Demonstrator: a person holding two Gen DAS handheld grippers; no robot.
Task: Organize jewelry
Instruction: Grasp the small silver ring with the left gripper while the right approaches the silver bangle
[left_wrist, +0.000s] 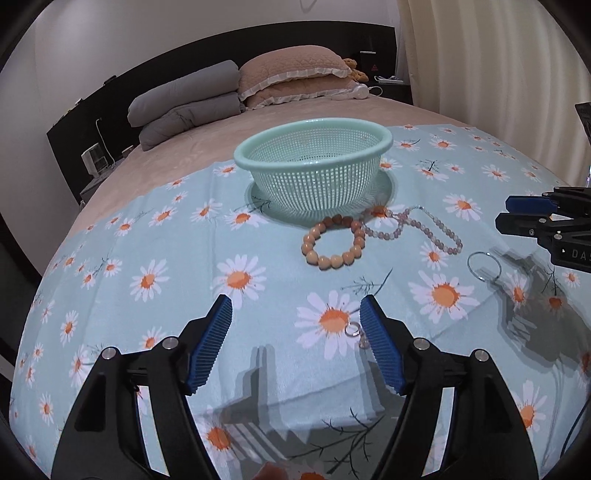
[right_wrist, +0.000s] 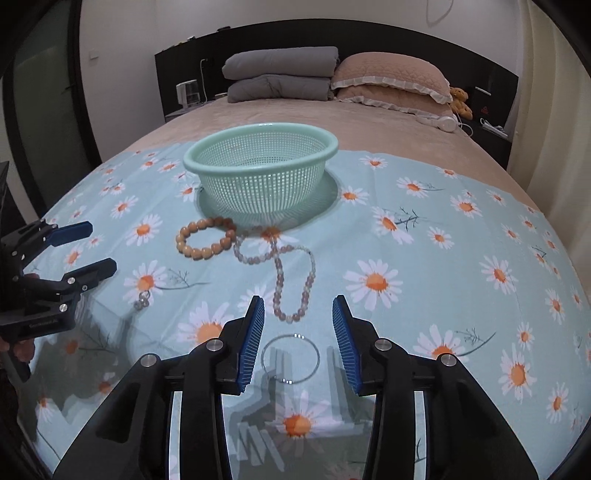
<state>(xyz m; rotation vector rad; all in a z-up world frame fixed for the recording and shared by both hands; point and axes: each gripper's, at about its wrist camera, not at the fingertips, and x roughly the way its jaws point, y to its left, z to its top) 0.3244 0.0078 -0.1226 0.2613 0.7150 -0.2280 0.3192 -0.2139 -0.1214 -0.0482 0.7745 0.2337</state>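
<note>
A mint green mesh basket (left_wrist: 314, 162) (right_wrist: 260, 173) stands upright on the daisy cloth. In front of it lie an orange bead bracelet (left_wrist: 332, 242) (right_wrist: 207, 238), a pale pink bead necklace (left_wrist: 417, 229) (right_wrist: 291, 277) and a thin silver bangle (left_wrist: 484, 266) (right_wrist: 290, 358). Small silver rings (left_wrist: 354, 332) (right_wrist: 142, 301) lie beside my left gripper's right finger. My left gripper (left_wrist: 295, 321) (right_wrist: 83, 247) is open and empty above the cloth. My right gripper (right_wrist: 298, 321) (left_wrist: 509, 212) is open and empty, its fingers either side of the bangle.
The daisy cloth (left_wrist: 184, 277) covers the foot of a beige bed (right_wrist: 369, 125). Grey folded blankets (right_wrist: 280, 74), pink pillows (right_wrist: 391, 79), a teddy bear (right_wrist: 460, 101) and white headphones (right_wrist: 443, 123) lie at the headboard end.
</note>
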